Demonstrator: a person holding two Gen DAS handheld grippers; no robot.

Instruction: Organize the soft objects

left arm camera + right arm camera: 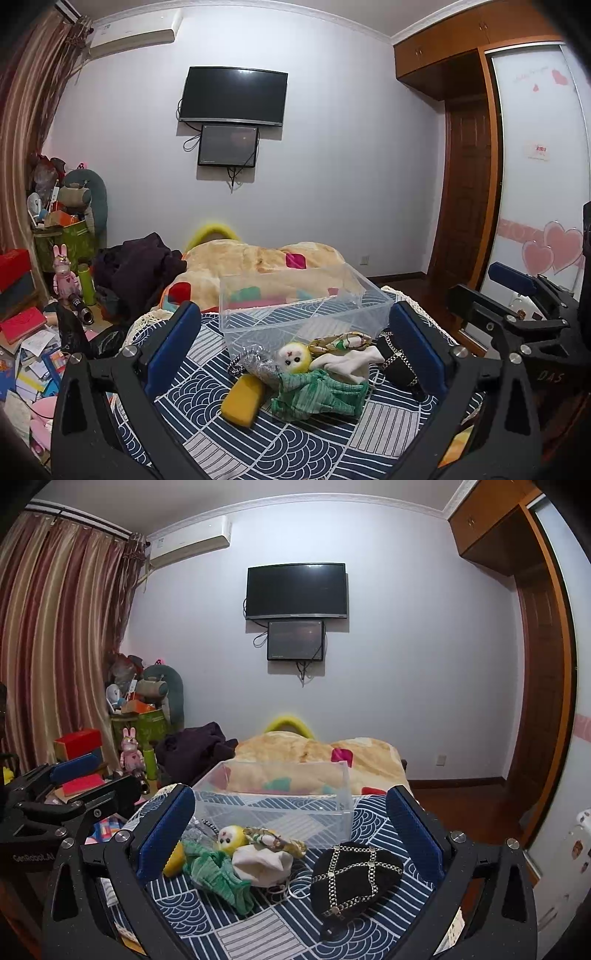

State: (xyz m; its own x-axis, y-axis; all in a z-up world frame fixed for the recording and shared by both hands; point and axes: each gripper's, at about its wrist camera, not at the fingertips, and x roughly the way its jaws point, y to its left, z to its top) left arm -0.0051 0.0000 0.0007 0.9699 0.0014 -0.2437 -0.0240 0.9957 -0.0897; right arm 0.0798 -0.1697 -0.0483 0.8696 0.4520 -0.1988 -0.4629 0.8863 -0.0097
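Observation:
A pile of soft things lies on the blue patterned bedspread (207,439) before a clear plastic bin (295,299): a yellow sponge (242,400), a green cloth (317,395), a small yellow-hooded doll (293,356), white socks (354,363), a patterned fabric piece (343,339), a silvery mesh item (255,360) and a black chain-trimmed pouch (354,871). My left gripper (295,343) is open and empty above the pile. My right gripper (291,830) is open and empty, with the pouch near its right finger. The bin (273,801) looks empty.
A beige blanket (258,262) and dark clothes (136,269) lie behind the bin. Boxes, papers and toys crowd the floor at the left (33,332). A wardrobe (535,166) and a door stand on the right. The right gripper shows in the left view (517,310).

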